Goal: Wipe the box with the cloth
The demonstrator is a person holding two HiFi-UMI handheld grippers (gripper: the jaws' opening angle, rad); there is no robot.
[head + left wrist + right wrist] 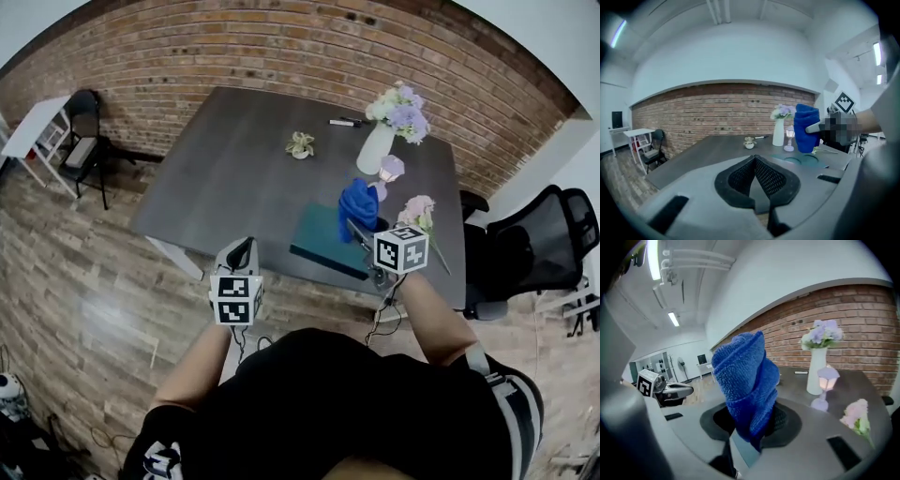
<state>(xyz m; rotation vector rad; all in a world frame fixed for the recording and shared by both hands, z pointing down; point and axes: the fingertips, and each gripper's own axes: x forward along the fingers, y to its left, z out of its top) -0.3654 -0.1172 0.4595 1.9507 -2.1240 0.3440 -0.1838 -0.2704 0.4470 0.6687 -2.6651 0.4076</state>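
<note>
A flat teal box (321,240) lies near the front edge of the dark grey table (234,169); in the left gripper view the box (802,159) shows low on the right. My right gripper (362,234) is shut on a bunched blue cloth (359,206), which it holds up just above the box's right end. In the right gripper view the cloth (746,379) stands up between the jaws of that gripper (754,422) and hides their tips. My left gripper (241,249) is off the table's front edge, left of the box, its jaws (754,163) shut with nothing in them.
A white vase of lilac flowers (378,145), a small lamp ornament (391,170) and a pink flower stem (419,216) stand right of the box. A small ornament (300,144) and a pen (343,122) lie farther back. A black office chair (539,248) stands at the right.
</note>
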